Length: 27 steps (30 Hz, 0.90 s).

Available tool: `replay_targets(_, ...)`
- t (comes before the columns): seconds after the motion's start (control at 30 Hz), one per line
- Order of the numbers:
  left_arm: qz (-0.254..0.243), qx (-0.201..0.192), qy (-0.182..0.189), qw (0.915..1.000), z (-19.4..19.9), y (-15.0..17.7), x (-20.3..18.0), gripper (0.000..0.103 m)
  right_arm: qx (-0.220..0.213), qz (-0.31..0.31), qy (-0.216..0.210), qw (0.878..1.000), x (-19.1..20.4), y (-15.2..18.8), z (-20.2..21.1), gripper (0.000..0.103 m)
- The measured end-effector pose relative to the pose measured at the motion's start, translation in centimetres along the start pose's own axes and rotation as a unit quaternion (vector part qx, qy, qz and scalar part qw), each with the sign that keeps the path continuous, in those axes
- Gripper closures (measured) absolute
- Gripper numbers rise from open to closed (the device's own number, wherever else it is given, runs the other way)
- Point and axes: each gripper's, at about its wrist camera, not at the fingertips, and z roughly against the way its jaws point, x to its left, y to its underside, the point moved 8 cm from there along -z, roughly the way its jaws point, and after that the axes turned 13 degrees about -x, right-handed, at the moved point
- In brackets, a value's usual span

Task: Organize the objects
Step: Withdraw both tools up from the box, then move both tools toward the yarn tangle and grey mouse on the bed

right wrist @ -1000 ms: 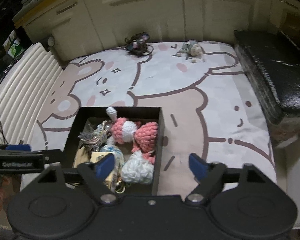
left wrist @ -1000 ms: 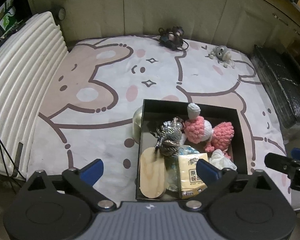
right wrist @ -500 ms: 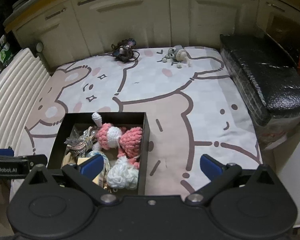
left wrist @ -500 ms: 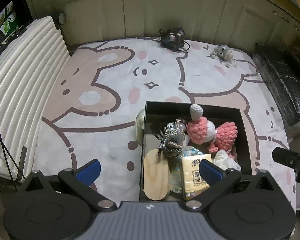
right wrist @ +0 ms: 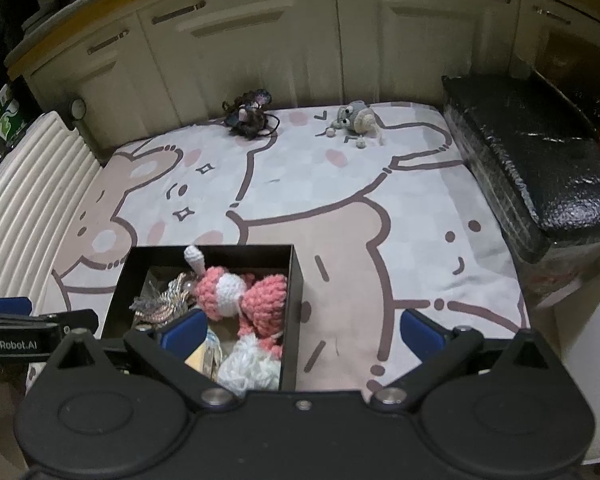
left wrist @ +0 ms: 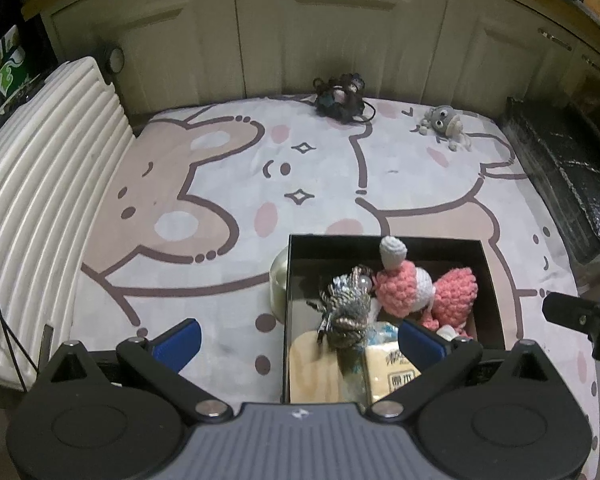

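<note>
We found most of the sorting done. The black box [right wrist: 298, 280] sat near us on the cartoon-print mat [right wrist: 340, 216], and already held the pink knitted doll [right wrist: 244, 292], a white yarn ball [right wrist: 252, 368], a silvery tassel [left wrist: 346, 308], a wooden piece [left wrist: 312, 368] and a yellow packet [left wrist: 392, 372]. Two things were left, well apart from the box at the far edge: a dark tangled doll [right wrist: 250, 118] and a grey knitted toy [right wrist: 356, 118]. Our left tongs [left wrist: 298, 338] stood apart, empty, above the box. Our right tongs [right wrist: 302, 330] had just been opening and stood fully apart with nothing between them.
</note>
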Motion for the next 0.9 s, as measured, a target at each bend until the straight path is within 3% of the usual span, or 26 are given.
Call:
replay_targets(0.57,-0.009,-0.032,0.011,0.9994,-3.1,-2.8,-0.5,0.0,-0.017,-0.002,0.009,1.0,-0.9,-1.9,-3.5,0.0)
replay_targets(0.9,-0.008,-0.077,0.014,0.9969,-5.0,-4.9,0.1,0.0,-0.029,0.007,0.019,0.999,-1.9,-2.9,-5.8,0.0)
